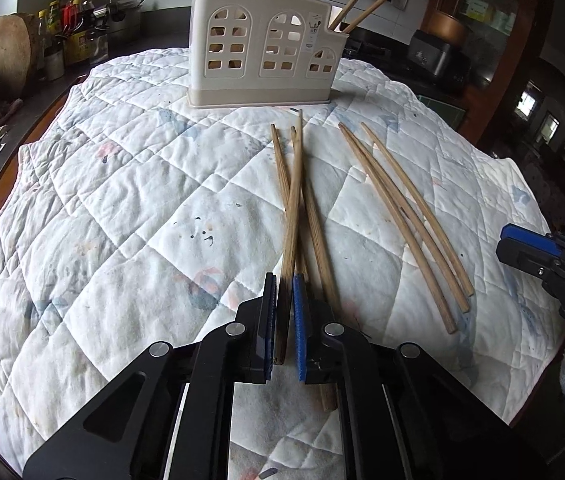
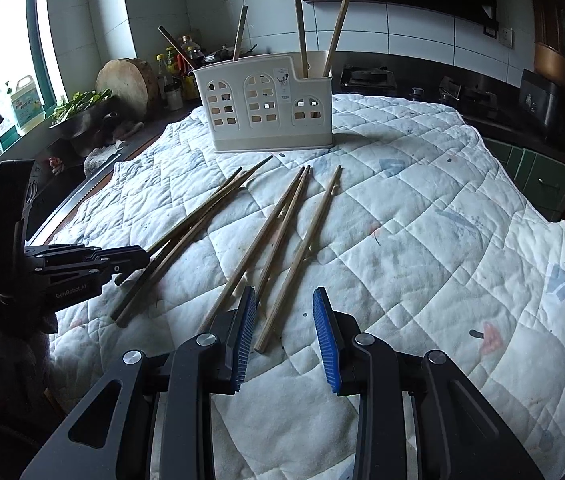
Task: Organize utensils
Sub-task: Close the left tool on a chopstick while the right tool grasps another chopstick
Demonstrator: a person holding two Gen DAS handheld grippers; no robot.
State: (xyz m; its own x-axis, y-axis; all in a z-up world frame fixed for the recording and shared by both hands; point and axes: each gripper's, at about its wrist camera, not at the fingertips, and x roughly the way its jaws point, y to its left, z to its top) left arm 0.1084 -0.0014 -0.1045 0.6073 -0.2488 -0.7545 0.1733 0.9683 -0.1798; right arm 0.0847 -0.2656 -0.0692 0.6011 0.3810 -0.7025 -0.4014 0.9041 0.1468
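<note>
Left wrist view: the left gripper (image 1: 284,312) pinches one chopstick (image 1: 293,216) between its blue pads, its tip pointing toward the cream utensil holder (image 1: 262,52) at the far side of the quilted cloth (image 1: 122,208). Two more chopsticks cross under it; three others (image 1: 406,220) lie to the holder's near right.

Right wrist view: the right gripper (image 2: 284,332) hovers with its fingers spread over the loose chopsticks (image 2: 282,240) lying in front of the holder (image 2: 266,104), which already has several sticks standing in it.
</note>
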